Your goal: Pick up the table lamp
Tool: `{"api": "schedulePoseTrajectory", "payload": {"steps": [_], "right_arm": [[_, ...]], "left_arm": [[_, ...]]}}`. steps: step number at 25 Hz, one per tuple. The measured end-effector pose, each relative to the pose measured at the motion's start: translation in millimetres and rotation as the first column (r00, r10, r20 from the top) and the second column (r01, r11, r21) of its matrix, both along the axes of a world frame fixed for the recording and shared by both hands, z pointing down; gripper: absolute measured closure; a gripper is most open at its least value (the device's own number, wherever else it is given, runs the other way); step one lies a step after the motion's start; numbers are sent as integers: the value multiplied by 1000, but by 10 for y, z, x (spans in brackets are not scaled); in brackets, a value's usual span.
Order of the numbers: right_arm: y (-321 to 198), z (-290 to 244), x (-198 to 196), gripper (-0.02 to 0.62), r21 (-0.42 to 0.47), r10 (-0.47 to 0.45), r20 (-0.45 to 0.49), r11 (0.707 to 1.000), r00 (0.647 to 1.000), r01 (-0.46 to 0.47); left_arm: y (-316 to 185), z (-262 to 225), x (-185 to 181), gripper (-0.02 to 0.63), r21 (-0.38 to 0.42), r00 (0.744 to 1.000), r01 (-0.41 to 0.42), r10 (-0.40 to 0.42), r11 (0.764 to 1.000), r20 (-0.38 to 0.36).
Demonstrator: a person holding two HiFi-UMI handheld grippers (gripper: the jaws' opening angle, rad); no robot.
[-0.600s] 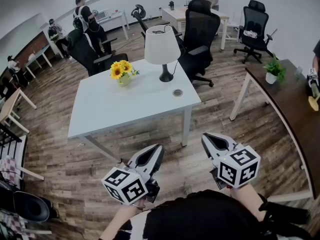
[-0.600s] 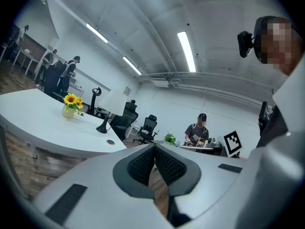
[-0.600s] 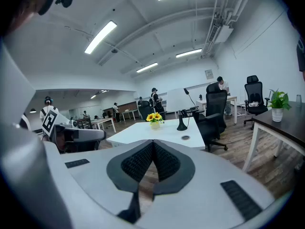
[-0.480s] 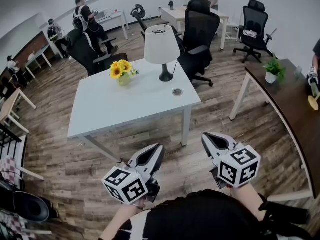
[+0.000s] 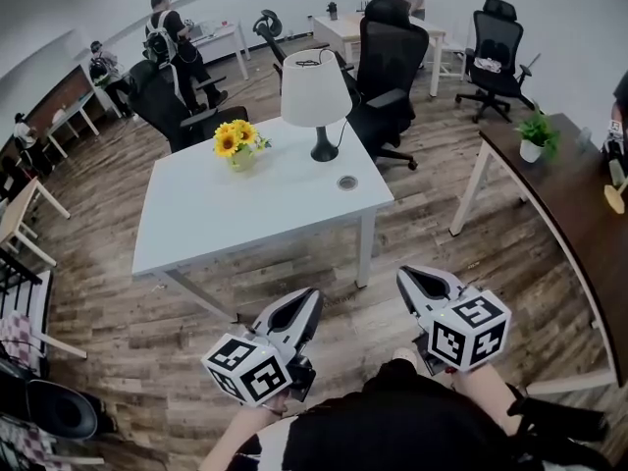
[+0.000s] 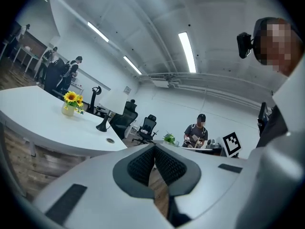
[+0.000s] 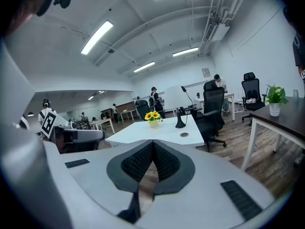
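Note:
The table lamp [image 5: 316, 96], with a white shade and a black stem and base, stands at the far right of the white table [image 5: 245, 214]. Its base also shows in the left gripper view [image 6: 102, 126] and the right gripper view [image 7: 180, 123]. My left gripper [image 5: 310, 296] and right gripper [image 5: 404, 277] hang over the wooden floor, well short of the table's near edge. Both are shut with nothing between the jaws, as their own views show [image 6: 153, 149] [image 7: 152, 144].
A vase of sunflowers [image 5: 236, 142] stands left of the lamp, and a round cable hole [image 5: 347, 182] lies near it. Black office chairs [image 5: 391, 62] stand behind the table. A dark desk [image 5: 579, 214] with a potted plant [image 5: 535, 135] runs along the right. People stand at the back.
The view has shifted slightly, so the table and lamp sit a little higher and further left. Both grippers stay shut and keep their places.

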State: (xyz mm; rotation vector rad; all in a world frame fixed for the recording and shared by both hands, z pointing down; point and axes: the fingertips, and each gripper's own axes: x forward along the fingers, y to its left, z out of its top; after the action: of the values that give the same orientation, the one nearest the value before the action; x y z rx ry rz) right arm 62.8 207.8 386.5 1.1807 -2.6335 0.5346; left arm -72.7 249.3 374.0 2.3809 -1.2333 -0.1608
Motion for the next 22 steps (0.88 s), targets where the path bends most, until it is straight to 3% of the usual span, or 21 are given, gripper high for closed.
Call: {"api": "schedulePoseTrajectory", "payload": {"steps": [9,22], "right_arm": [[-438,-32,34,580,-6,-9,45,1000,999,10],[-1832,-217,-10,580,32,-76,54,997,996,75]], "left_arm": [[-408,-54,-9,592,19,1000,27,-27,999,-13],[-1605,-257,-22,592,53,994,112,-111,992,-17]]}}
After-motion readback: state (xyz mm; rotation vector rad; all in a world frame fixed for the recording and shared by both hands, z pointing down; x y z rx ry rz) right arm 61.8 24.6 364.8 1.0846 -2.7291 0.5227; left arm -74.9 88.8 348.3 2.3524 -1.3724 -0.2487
